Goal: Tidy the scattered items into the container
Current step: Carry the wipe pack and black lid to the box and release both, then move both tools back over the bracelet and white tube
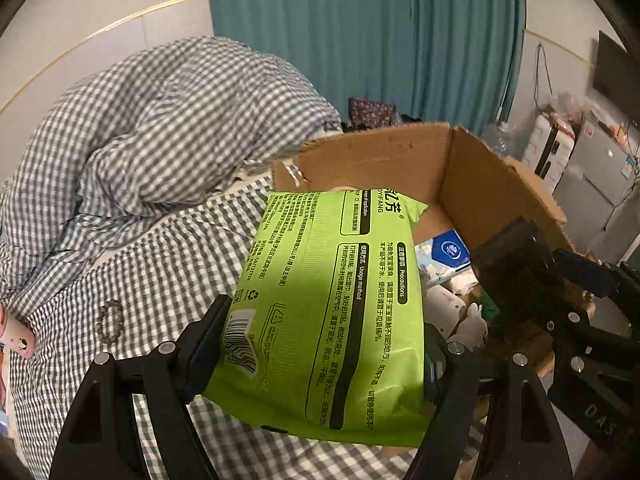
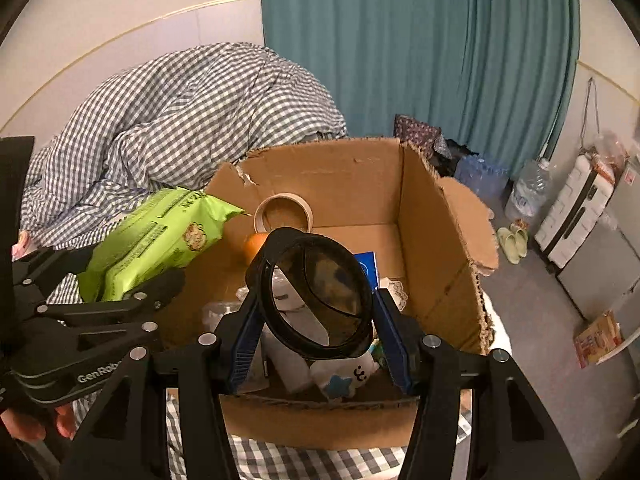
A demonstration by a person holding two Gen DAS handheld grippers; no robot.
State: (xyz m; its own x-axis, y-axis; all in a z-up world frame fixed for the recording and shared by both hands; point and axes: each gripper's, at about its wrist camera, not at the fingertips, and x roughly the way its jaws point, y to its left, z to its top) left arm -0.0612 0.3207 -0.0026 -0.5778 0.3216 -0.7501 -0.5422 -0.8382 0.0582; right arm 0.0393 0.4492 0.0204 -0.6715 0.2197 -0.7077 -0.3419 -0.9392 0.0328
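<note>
My left gripper (image 1: pixel 320 344) is shut on a green wet-wipes pack (image 1: pixel 328 304) and holds it above the left rim of the open cardboard box (image 1: pixel 496 184). The pack also shows in the right wrist view (image 2: pixel 160 236). My right gripper (image 2: pixel 316 320) is shut on a black round-framed dark lens piece (image 2: pixel 320 292) and holds it over the box (image 2: pixel 440 240). Inside the box lie a tape roll (image 2: pixel 284 212), an orange (image 2: pixel 256 246), a blue packet (image 1: pixel 448 250), a white toy (image 2: pixel 344 376) and white bottles.
The box stands on a bed with a grey checked sheet (image 1: pixel 160 280) and a heaped checked duvet (image 1: pixel 172 120). A bead bracelet (image 1: pixel 109 322) lies on the sheet. A teal curtain (image 2: pixel 420 48) hangs behind. Water bottles, slippers and cabinets stand on the floor at right.
</note>
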